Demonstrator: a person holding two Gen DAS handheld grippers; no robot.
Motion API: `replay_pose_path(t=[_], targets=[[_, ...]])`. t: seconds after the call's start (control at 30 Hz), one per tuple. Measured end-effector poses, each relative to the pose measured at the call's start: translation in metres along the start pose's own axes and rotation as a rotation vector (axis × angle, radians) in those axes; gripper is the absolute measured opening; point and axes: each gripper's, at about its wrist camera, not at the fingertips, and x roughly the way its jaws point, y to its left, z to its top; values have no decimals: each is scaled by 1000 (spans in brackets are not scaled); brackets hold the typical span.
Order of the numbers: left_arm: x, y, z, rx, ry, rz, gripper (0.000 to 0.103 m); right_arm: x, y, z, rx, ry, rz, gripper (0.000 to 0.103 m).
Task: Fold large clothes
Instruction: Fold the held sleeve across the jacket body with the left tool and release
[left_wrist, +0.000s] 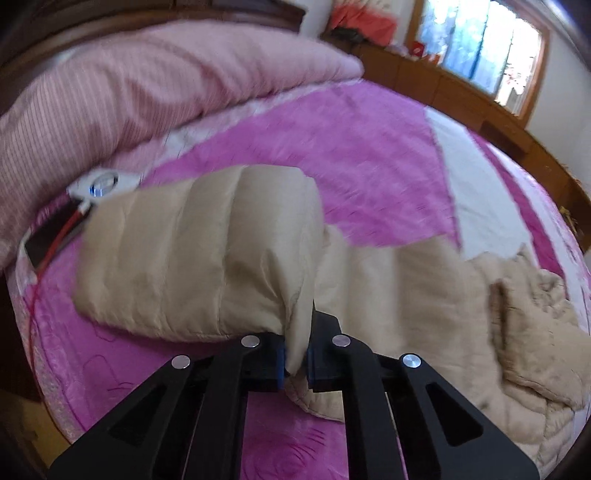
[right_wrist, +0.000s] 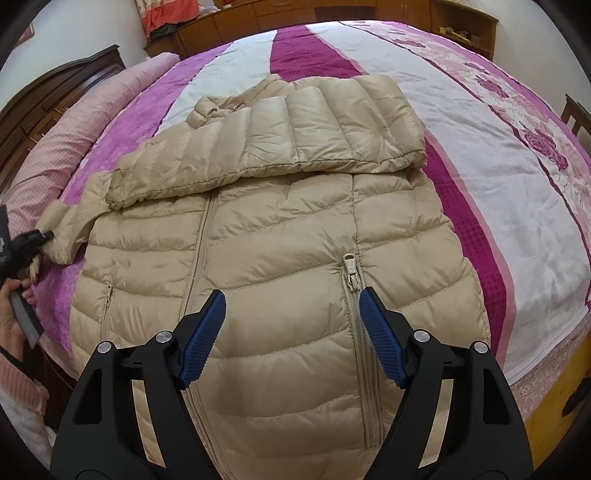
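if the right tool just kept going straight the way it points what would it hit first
Most likely the beige quilted puffer jacket spread on the bed: the open right tool aims down at its front panel beside the zip, nothing between. How far off it is, I can't judge.

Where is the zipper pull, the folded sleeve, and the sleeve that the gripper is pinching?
zipper pull (right_wrist: 349, 266), right wrist view, on its metal tab.
folded sleeve (right_wrist: 295, 129), right wrist view, mid-sleeve, lying across the jacket's chest.
pinched sleeve (left_wrist: 199, 251), left wrist view, on its quilted middle.
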Motion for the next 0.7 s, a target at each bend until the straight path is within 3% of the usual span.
replay_pose_path(t=[0.23,0.43,0.7], targets=[[-61,-34,12,78,-113,-104,8,-1,-2,0,3,1,11,74],[-110,-78,19,133,-180,-252,8,-9,-7,0,5,-20,6,74],[-134,-152,2,225,-164,-406,8,-21,-24,-1,25,-50,-17,74]])
